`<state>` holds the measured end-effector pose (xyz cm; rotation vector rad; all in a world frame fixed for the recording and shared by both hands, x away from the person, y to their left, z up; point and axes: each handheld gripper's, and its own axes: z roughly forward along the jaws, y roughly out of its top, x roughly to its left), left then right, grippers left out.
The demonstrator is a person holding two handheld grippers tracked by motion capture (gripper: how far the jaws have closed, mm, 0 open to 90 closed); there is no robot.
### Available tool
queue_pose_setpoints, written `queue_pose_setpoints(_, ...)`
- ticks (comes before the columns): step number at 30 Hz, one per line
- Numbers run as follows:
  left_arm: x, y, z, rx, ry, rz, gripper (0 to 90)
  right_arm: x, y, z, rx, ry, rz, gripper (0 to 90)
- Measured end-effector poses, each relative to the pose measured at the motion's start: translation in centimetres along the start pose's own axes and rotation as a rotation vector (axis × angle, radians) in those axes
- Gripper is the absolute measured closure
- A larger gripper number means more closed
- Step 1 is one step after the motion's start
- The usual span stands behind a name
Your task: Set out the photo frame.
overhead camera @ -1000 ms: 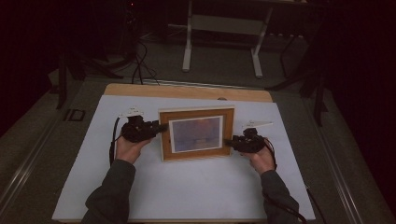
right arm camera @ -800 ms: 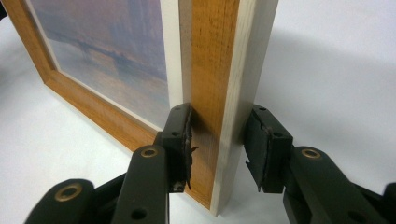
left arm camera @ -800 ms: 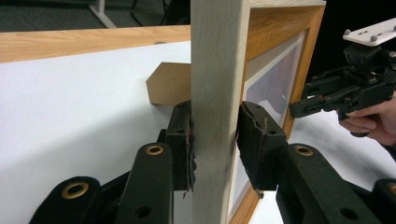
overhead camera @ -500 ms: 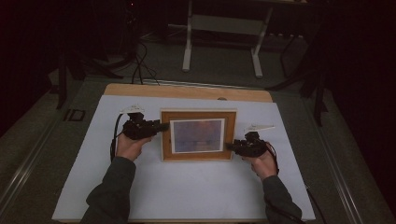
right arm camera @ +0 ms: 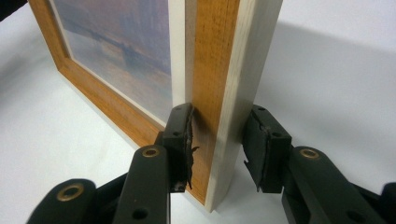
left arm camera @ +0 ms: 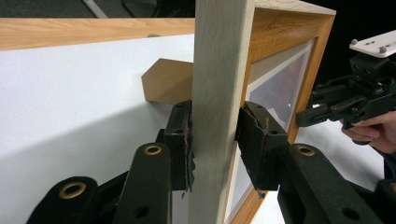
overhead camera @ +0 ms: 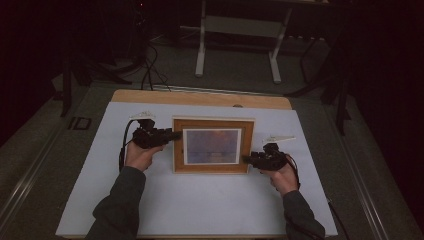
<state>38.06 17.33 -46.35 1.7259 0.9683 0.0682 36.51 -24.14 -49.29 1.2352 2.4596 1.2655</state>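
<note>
A wooden picture frame [overhead camera: 213, 145] is held between the two tongs over the white table cover [overhead camera: 200, 205], its long axis running from one to the other and its glazed face, a hazy purple and orange print, turned up toward the high view. The left gripper [overhead camera: 172, 135] is clamped on the frame's left rail, pads pressed on front and back. The right gripper [overhead camera: 248, 159] straddles the right rail near its lower corner; whether both pads press cannot be told. No writing can be read.
</note>
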Motion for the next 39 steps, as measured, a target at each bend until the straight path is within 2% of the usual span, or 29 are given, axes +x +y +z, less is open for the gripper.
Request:
queue_pose_setpoints(11, -0.4, 0.0, -0.2, 0.018, 0.015, 0.004, 66.2, -0.2, -0.1, 0.0, 0.003, 0.025, 0.004, 63.6)
queue_pose_setpoints(22, -0.5, 0.0, -0.3, 0.022, 0.012, 0.000, 63.7, 0.0, -0.1, 0.1, -0.004, 0.006, -0.004, 62.1)
queue_pose_setpoints(26, -0.6, -0.1, -0.5, 0.022, 0.016, -0.003, 57.3, -0.1, -0.1, 0.2, -0.004, -0.005, -0.001, 57.3)
queue_pose_setpoints(29, -0.5, -0.3, -0.8, 0.011, 0.023, -0.012, 52.2, -0.1, -0.3, 0.0, -0.005, -0.017, -0.001, 49.9)
queue_pose_setpoints(33, -0.6, -0.6, -1.8, -0.002, 0.051, -0.005, 48.1, -0.5, -0.5, -0.6, -0.018, -0.008, 0.017, 41.3)
queue_pose_setpoints(39, -1.0, -1.7, -3.7, -0.007, 0.142, 0.012, 43.6, -0.9, -0.8, -1.8, -0.045, 0.003, 0.041, 35.0)
